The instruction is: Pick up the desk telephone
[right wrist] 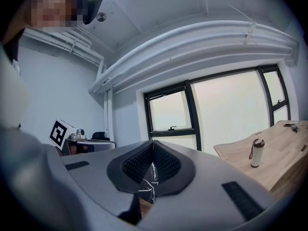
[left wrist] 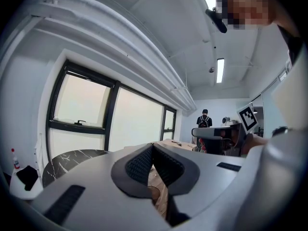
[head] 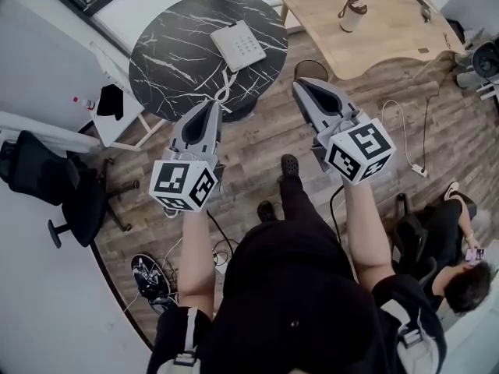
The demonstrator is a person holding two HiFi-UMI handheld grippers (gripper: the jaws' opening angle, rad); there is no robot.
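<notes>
A wood-plank floor (head: 257, 150) runs under everything. At the far right stands a pale wooden surface (head: 366, 33) with a wavy edge. To its left is a round black surface (head: 168, 61) veined in white like marble. A black office chair (head: 54, 181) sits off to the left by the wall.

The person holds both grippers out level, side by side over the floor. The left gripper (head: 214, 104) has its tip at the near rim of the round surface. Its jaws are pressed together with nothing between them, as the left gripper view shows. The right gripper (head: 300, 84) reaches into the gap between the two surfaces, and its jaws are likewise closed and empty.

The white desk telephone (head: 238, 45) lies flat on the right part of the round surface, keypad up. It is ahead of both grippers and apart from each. Its coiled cord (head: 224, 88) trails toward the near rim, ending just beside the left gripper's tip. A lidded tumbler (head: 352, 14) stands upright on the wooden surface.
</notes>
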